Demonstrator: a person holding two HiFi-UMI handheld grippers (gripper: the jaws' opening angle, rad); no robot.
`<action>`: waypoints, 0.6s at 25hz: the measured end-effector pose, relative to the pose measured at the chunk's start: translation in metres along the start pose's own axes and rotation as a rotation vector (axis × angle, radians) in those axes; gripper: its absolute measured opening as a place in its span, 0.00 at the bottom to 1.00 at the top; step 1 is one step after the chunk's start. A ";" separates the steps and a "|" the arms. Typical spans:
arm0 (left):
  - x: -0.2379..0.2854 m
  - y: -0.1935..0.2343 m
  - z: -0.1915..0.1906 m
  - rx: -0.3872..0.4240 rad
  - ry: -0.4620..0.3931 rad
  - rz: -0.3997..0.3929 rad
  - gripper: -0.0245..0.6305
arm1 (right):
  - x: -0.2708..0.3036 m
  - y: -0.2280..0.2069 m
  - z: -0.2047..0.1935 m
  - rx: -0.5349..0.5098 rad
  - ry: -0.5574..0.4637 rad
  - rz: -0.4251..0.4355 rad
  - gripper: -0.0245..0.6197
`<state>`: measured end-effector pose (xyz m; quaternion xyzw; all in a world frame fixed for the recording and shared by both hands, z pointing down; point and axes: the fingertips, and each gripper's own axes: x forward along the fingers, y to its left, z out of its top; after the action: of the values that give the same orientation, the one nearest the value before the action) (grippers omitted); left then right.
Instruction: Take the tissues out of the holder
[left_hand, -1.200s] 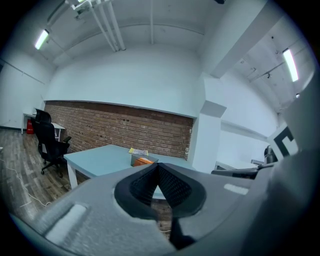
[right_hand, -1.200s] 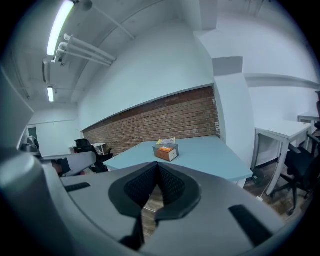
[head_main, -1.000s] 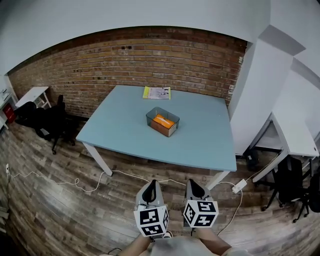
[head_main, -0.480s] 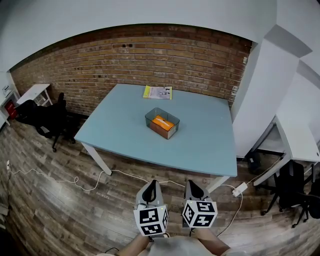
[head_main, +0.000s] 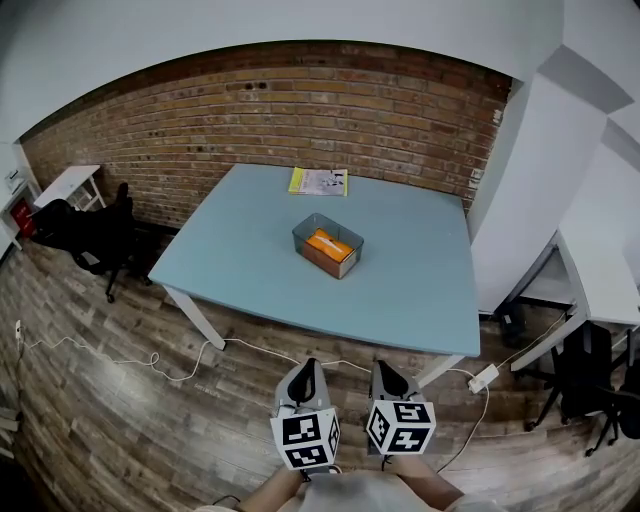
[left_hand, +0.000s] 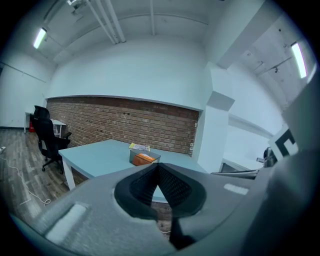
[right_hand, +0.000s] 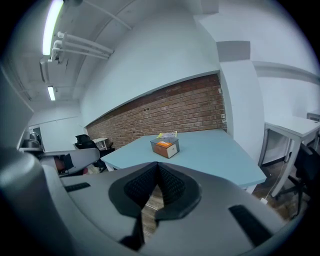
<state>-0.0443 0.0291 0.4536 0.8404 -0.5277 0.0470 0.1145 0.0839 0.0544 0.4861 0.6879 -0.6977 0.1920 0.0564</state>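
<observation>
While shut, two hand-held grippers (head_main: 303, 367) (head_main: 386, 367)

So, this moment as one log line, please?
left gripper: shut, empty | right gripper: shut, empty | tissues: inside holder on table, untouched

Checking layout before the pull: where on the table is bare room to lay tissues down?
The table is bare from the holder to its left edge, and from the holder to the right and near edges. Tightest: the strip between holder and booklet at the far edge.
</observation>
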 end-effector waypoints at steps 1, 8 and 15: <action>0.004 0.000 0.002 0.000 -0.003 -0.002 0.03 | 0.004 -0.002 0.001 0.000 0.001 -0.002 0.05; 0.036 0.012 0.012 0.000 -0.013 -0.004 0.03 | 0.035 -0.002 0.017 -0.007 -0.011 0.003 0.05; 0.072 0.022 0.019 0.009 0.001 -0.007 0.03 | 0.069 -0.009 0.025 0.004 0.006 -0.001 0.05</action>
<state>-0.0333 -0.0475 0.4521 0.8426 -0.5246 0.0493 0.1111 0.0942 -0.0189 0.4884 0.6878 -0.6967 0.1955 0.0575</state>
